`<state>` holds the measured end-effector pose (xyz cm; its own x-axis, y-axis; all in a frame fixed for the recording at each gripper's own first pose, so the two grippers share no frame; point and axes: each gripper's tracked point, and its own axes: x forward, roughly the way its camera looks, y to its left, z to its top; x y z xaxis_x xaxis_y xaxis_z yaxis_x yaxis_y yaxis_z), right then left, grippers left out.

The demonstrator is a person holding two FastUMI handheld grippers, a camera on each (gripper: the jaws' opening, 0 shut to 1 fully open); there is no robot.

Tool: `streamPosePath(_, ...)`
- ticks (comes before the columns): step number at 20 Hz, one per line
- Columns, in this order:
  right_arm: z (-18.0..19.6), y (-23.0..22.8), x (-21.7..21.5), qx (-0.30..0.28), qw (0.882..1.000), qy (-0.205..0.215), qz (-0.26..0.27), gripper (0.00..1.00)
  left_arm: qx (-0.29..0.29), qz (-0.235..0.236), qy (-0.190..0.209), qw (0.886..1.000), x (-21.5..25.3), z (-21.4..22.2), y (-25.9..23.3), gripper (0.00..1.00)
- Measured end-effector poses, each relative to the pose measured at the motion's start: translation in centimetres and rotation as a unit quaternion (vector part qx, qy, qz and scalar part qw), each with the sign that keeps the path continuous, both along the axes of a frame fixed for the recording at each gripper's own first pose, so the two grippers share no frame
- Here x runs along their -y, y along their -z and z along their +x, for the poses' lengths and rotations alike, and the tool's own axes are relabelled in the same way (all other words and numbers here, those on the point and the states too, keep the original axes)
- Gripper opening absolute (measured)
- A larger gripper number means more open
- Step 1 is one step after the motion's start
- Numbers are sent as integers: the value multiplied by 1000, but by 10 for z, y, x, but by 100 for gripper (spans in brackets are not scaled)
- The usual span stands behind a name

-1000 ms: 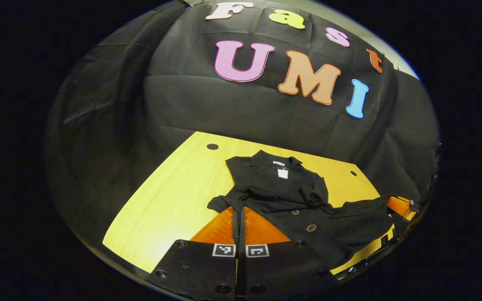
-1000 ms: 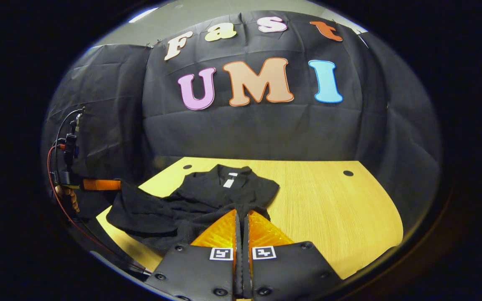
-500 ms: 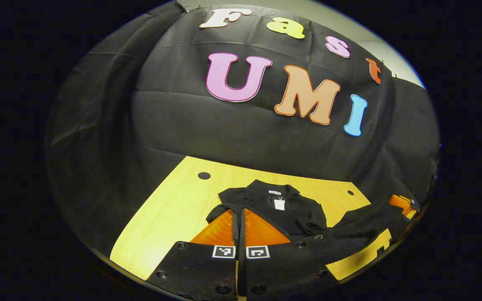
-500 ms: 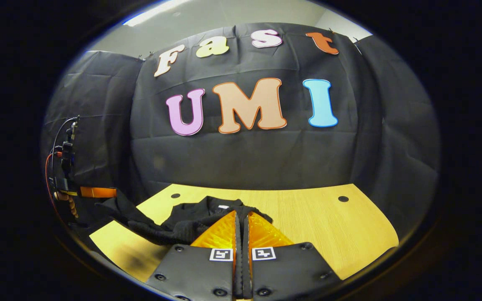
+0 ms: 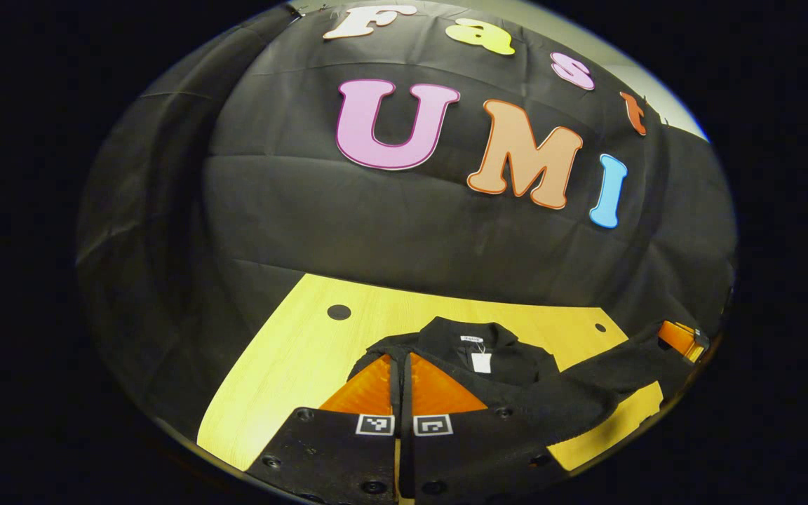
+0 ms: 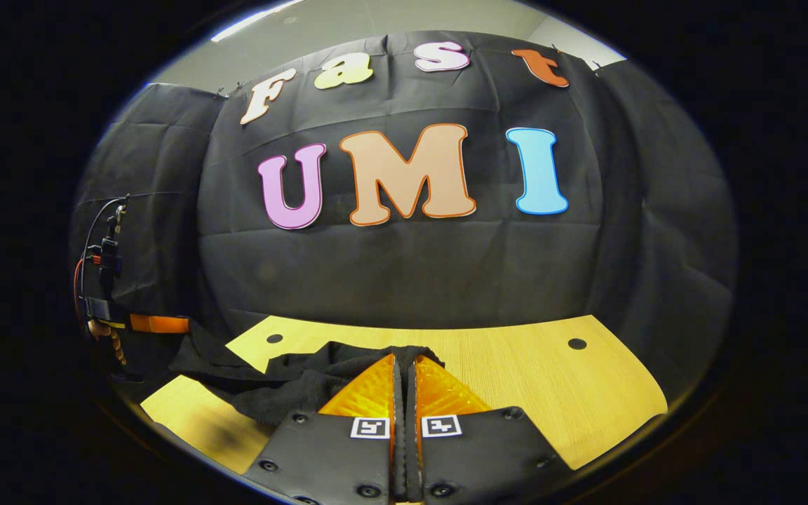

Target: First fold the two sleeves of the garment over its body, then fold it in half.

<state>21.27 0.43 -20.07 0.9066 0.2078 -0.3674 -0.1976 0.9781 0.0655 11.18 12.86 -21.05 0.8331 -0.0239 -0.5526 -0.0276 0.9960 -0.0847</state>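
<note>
Black garment [image 5: 509,365] lies on the worktop [image 5: 292,365] at about 6 o'clock in the left gripper view, collar and a white tag facing me at the far end. I judge the fold-in-half to be under way: a band of hem runs raised from my left tongs [image 5: 400,365] out toward 4 o'clock, where the right tongs [image 5: 681,338] show at the rim. No sleeve sticks out to either side, so I take the sleeve folds as done; what's left is laying the lifted edge down toward the collar and letting go. Left tongs clenched on the garment, cloth pinched in the narrow slit between the fingers. In the right gripper view, right tongs [image 6: 404,375] likewise clenched on the garment [image 6: 285,379], fabric bunched at the tips and trailing toward 9 o'clock. Cloth is matte, soft, knit-like, sagging where unsupported. Worktop is pale wood-grain with round dark holes.
</note>
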Motion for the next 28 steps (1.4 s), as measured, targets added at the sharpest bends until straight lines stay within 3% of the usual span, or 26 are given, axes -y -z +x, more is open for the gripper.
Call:
streamPosePath(13,77,37,-3,-38,998,43,-5,2,-21,36,23,999,-11,69,52,0)
streamPosePath(15,85,44,0,-46,997,57,-6,6,1,78,-12,997,-31,84,47,0)
streamPosePath(16,89,43,10,-37,996,79,-14,14,40,127,-50,990,-53,92,31,30)
streamPosePath(18,96,26,18,-9,995,101,-12,98,95,150,-62,982,-60,105,-1,91)
streamPosePath(28,60,-29,18,62,990,121,-29,98,154,109,-25,982,-32,86,-51,92)
